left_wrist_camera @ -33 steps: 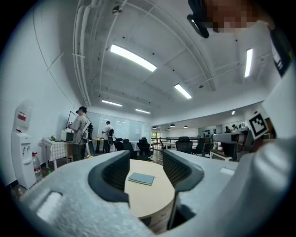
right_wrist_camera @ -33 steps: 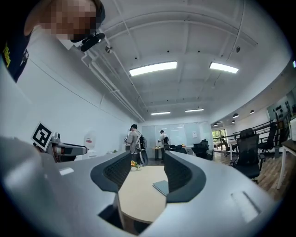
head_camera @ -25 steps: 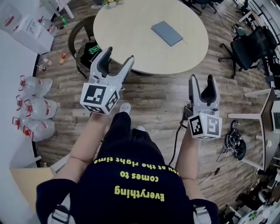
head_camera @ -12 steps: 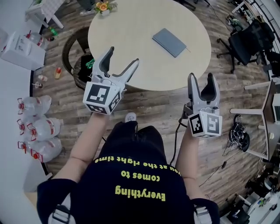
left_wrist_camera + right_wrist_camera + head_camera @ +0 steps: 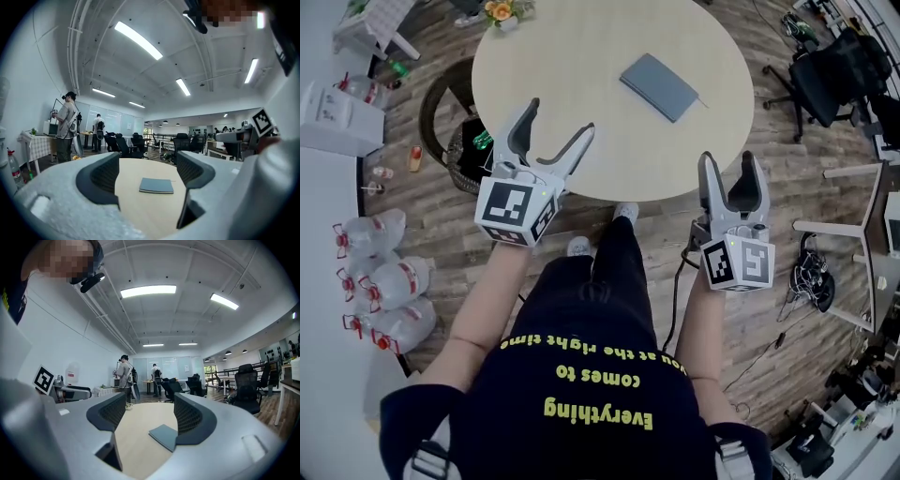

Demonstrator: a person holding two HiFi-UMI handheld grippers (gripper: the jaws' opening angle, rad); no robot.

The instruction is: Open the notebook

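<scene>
The left gripper [image 5: 560, 117] and right gripper [image 5: 727, 159], at the near edge of the round surface [image 5: 581, 56], have just been opening and stand wide apart, gripping nothing, well short of the closed grey notebook [image 5: 658, 75] lying flat there.

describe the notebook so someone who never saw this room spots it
Find the big round pale table on the wood floor. Slightly right of its centre in the head view lies the notebook, closed and set at a slant. It is the only flat slate-grey rectangle there; the tabletop's other item is a bunch of flowers at the far left rim.
</scene>
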